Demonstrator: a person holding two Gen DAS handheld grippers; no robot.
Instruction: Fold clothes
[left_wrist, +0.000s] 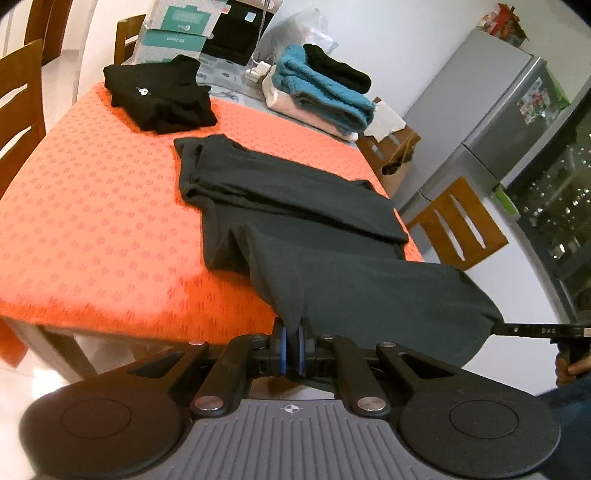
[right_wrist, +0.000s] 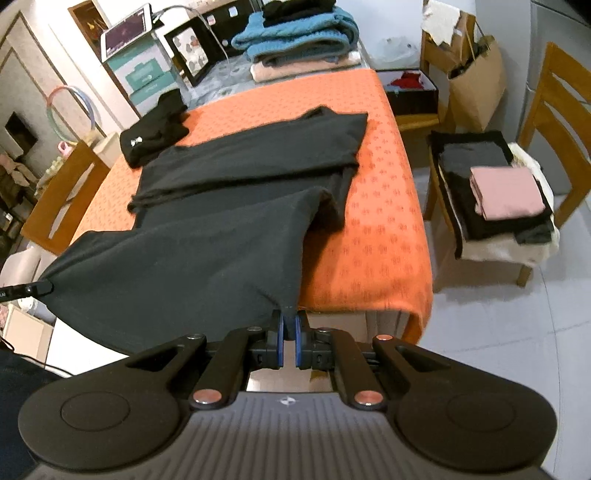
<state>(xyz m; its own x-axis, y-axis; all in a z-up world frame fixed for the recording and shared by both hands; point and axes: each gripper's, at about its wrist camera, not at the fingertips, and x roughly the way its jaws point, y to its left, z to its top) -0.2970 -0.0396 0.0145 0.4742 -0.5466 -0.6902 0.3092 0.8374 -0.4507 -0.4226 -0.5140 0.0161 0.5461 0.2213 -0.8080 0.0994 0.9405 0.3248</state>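
Observation:
A dark green garment (left_wrist: 295, 206) (right_wrist: 236, 177) lies partly folded on the orange tablecloth (left_wrist: 92, 221) (right_wrist: 384, 206), its near end lifted off the table's front edge. My left gripper (left_wrist: 292, 332) is shut on one near corner of that hem. My right gripper (right_wrist: 289, 325) is shut on the other near corner. The cloth hangs stretched between the two. In the left wrist view the right gripper's fingers (left_wrist: 517, 328) show at the far right edge, pinching the cloth. In the right wrist view the left gripper's tip (right_wrist: 37, 286) shows at the left edge.
A folded black garment (left_wrist: 159, 96) (right_wrist: 155, 136) lies at the table's far left. A stack of blue and pale towels (left_wrist: 317, 88) (right_wrist: 295, 40) sits at the far end. Wooden chairs (left_wrist: 458, 225) surround the table; one (right_wrist: 491, 199) holds folded clothes. A fridge (left_wrist: 509, 122) stands at the right.

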